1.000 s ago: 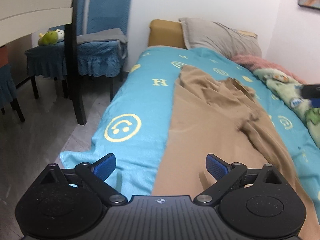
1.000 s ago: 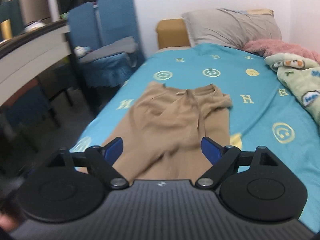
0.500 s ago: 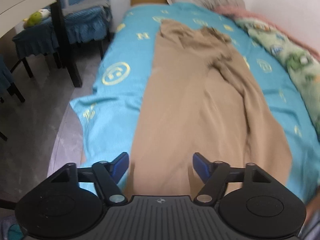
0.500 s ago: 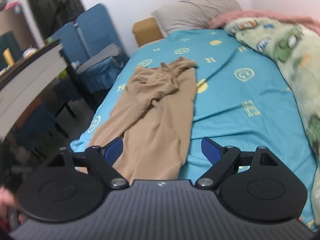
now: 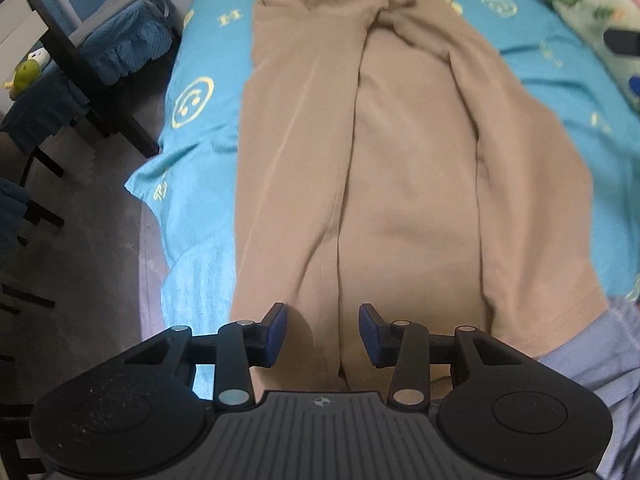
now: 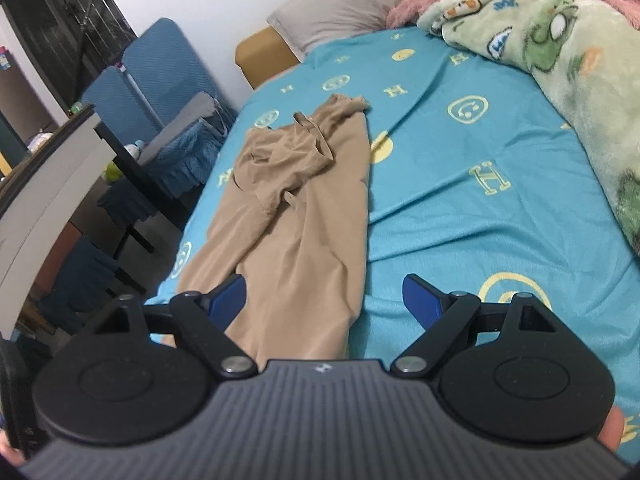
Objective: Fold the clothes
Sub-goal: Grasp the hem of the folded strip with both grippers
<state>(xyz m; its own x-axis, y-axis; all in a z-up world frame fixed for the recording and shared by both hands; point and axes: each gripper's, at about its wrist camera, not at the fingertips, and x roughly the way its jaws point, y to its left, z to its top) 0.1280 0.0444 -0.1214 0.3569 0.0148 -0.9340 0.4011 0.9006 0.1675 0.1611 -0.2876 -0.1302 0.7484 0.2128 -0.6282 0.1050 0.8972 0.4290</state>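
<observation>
Tan trousers (image 5: 400, 152) lie lengthwise on a teal bedsheet (image 5: 200, 120), waistband far, leg ends near me. My left gripper (image 5: 322, 330) points steeply down over the near end of the legs, where the seam between them runs. Its jaws are closing, with cloth under the gap, and the blue pads (image 5: 276, 328) stand apart from it. In the right wrist view the same trousers (image 6: 304, 208) lie left of centre on the sheet (image 6: 480, 200). My right gripper (image 6: 324, 300) hovers wide open above the right leg's near edge, nothing between its fingers.
Blue-covered chairs (image 6: 168, 92) and a dark-legged white table (image 6: 52, 184) stand left of the bed over grey floor (image 5: 80, 240). A green cartoon blanket (image 6: 580, 80) and a grey pillow (image 6: 356, 4) lie at the right and the head. A person's pale blue clothing (image 5: 600, 360) shows at lower right.
The left gripper has tipped downward over the trouser leg ends and its jaws have narrowed. The right gripper has swung right, rolled and stayed wide open.
</observation>
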